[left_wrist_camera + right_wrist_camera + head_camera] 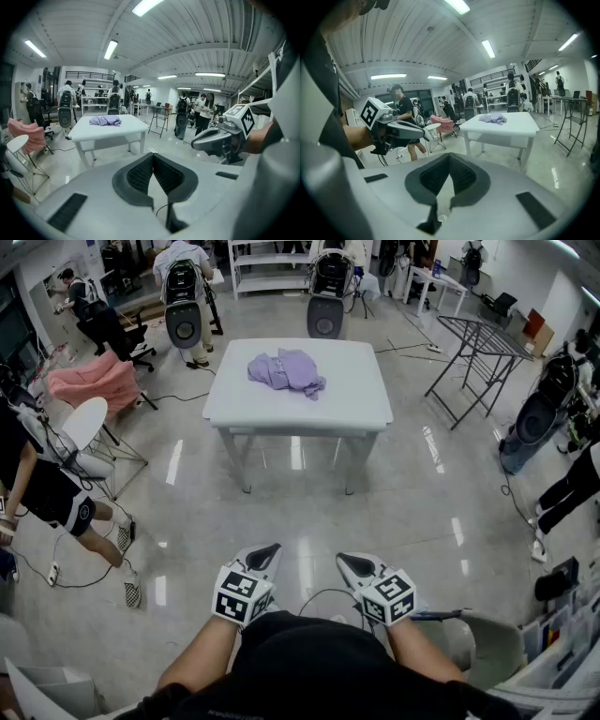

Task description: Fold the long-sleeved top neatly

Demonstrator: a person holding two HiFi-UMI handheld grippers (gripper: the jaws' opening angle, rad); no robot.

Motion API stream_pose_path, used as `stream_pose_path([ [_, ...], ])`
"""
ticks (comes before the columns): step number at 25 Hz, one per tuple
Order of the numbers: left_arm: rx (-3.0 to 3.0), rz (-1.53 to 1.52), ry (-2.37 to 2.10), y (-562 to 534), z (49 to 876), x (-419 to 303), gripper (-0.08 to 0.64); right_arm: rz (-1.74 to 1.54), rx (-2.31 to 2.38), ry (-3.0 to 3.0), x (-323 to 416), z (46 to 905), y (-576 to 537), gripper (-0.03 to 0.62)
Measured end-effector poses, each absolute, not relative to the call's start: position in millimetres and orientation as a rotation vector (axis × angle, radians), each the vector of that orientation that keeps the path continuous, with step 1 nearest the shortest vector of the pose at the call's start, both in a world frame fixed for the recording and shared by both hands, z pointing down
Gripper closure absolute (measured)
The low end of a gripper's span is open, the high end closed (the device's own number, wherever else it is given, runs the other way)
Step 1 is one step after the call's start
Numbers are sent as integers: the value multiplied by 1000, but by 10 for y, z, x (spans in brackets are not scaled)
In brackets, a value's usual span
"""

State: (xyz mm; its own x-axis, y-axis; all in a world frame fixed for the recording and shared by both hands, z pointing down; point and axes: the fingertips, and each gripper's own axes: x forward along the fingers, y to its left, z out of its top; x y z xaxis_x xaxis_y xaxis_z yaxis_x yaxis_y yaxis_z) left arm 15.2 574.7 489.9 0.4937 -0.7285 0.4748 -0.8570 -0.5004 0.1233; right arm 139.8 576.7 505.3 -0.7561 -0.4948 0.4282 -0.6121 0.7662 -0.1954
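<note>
A crumpled lilac long-sleeved top (286, 370) lies on the far half of a white table (298, 409) several steps ahead of me. The same top (105, 121) shows small in the left gripper view, and the top (493, 118) shows again in the right gripper view. My left gripper (270, 550) and right gripper (349, 563) are held close to my body, far short of the table. Both are shut with nothing between the jaws, whose tips meet in the left gripper (152, 154) and right gripper (449, 155) views.
Glossy floor lies between me and the table. A pink chair (94, 381) and a white round stool (80, 423) stand at left, beside a person (42, 493). A metal rack (478, 352) stands at right. Black robots (183, 306) and cables sit behind the table.
</note>
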Motion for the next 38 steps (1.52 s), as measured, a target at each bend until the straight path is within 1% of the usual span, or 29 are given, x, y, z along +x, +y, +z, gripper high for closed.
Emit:
stream_pose_path([
  [17,2414,509,-1324,5591,4889,-121,555,472,860,-2613,1152,5010,5635,588],
  [22,2418,518,-1312,5574,4916,-416,555,419,905,-2595,858,5003,5568,588],
  [31,2415,548,-1278,5595,5104,-981,555,437,971,-2577,344,5112,5521,588],
  [38,2396,518,-1250,5551,5187,-1087,555,470,963,-2528,242,5188,5514,588],
])
